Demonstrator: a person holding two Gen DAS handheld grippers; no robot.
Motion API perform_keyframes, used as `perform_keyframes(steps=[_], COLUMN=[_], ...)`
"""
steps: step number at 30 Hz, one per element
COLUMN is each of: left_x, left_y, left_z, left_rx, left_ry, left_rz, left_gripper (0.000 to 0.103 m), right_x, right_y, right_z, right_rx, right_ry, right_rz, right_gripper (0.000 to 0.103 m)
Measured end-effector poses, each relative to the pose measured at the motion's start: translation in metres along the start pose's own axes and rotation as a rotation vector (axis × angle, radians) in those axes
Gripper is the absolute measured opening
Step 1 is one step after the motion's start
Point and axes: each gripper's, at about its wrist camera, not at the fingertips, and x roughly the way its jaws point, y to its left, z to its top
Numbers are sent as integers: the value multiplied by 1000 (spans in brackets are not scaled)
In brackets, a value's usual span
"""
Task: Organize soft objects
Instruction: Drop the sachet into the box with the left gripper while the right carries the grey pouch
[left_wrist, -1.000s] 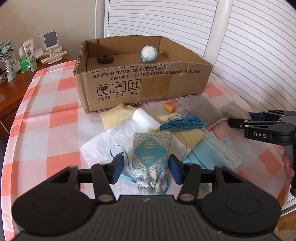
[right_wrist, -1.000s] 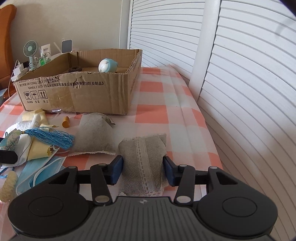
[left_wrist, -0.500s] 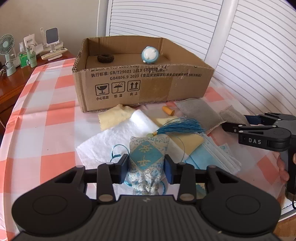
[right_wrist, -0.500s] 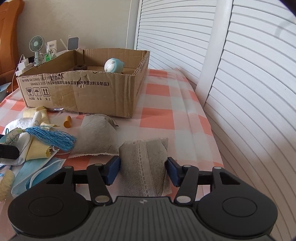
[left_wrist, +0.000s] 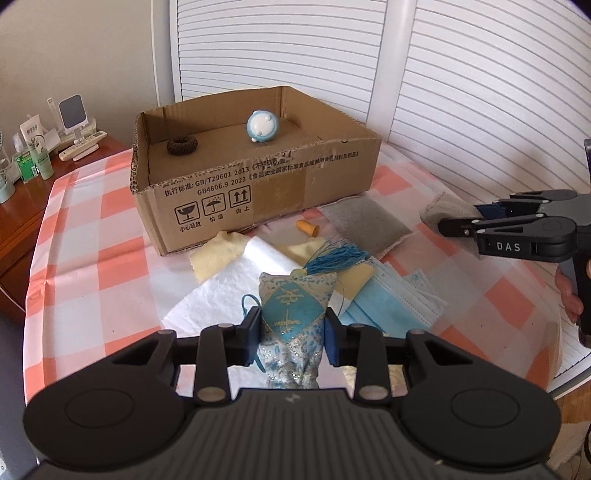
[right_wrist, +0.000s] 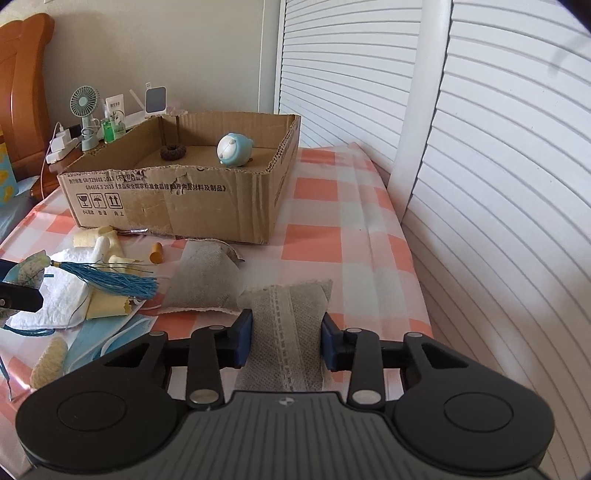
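Observation:
My left gripper (left_wrist: 291, 338) is shut on a blue embroidered sachet (left_wrist: 293, 314) with a blue tassel (left_wrist: 338, 256), held above the white cloth (left_wrist: 240, 284). My right gripper (right_wrist: 286, 341) is shut on a grey lace-trimmed pouch (right_wrist: 286, 321), lifted off the table; it also shows in the left wrist view (left_wrist: 448, 208). The cardboard box (left_wrist: 258, 184) stands behind, holding a blue round plush (left_wrist: 262, 125) and a dark scrunchie (left_wrist: 181, 146). A second grey pouch (right_wrist: 205, 277) lies on the table.
Blue face masks (left_wrist: 391, 299), yellow cloths (left_wrist: 216, 254) and an orange earplug (left_wrist: 306, 229) lie on the checked tablecloth (left_wrist: 92, 266). A side table (left_wrist: 22, 206) with a fan (right_wrist: 85, 107) and bottles is at the left. White shutters (right_wrist: 498, 184) bound the right.
Both grippers have closed on their pouches and lifted them. The left gripper has risen with the sachet, the right one with the grey pouch.

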Motion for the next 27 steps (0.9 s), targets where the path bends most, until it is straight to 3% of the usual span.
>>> perform_keyframes(steps=[14, 27], left_x=[-39, -36], left_y=[2, 20], left_z=[22, 104], left_rx=[91, 175], left_ry=[-29, -114], left_rz=[-31, 79], left_gripper=[32, 32], right_x=[-50, -64], right_y=[15, 28], right_z=[19, 49], right_rx=[-104, -126], right_ry=[-55, -108], right_rz=[83, 157], right_gripper=[41, 41])
